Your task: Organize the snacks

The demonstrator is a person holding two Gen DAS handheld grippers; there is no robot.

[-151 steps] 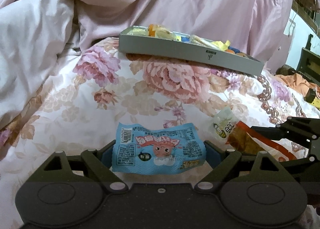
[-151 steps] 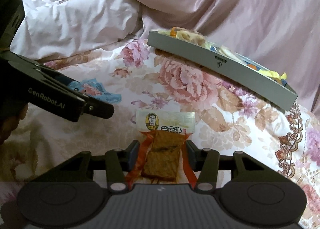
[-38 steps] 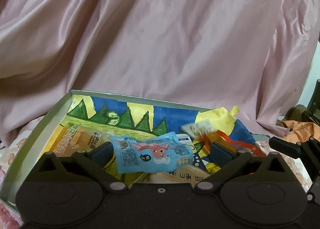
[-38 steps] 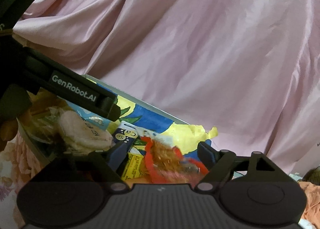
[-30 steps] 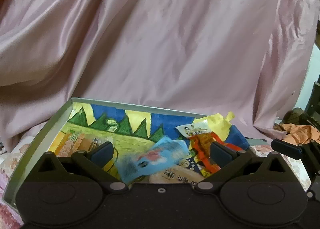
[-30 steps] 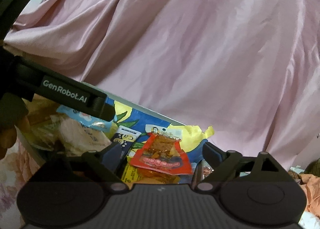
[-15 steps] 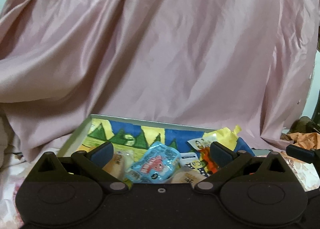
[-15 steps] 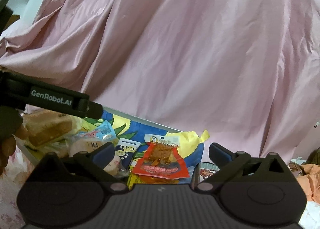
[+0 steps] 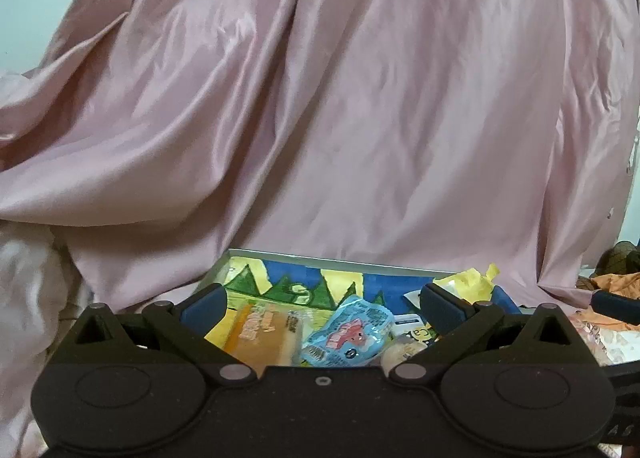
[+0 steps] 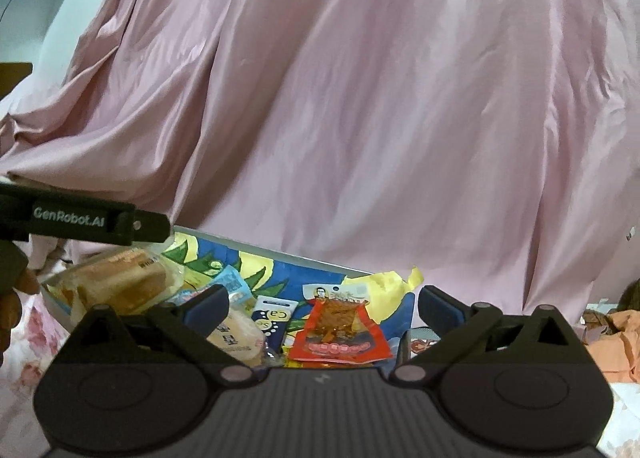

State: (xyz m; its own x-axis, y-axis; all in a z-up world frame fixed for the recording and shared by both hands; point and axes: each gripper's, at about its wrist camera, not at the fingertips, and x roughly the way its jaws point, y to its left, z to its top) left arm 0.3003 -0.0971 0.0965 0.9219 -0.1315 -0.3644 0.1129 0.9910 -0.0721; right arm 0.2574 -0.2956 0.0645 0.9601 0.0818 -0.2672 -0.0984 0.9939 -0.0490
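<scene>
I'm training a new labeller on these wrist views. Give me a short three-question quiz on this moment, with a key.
1. True or false: the left gripper is clamped on the blue snack packet.
2. Where does the red snack packet lie? A) on the pink sheet B) in the grey tray C) between shut jaws
3. Fill in: the right gripper has its jaws ____.

Key
1. False: its jaws stand wide and the packet lies loose in the tray among other snacks.
2. B: it rests on the tray's painted lining, beyond the open fingers.
3. Open, with nothing pressed between the pads.
</scene>
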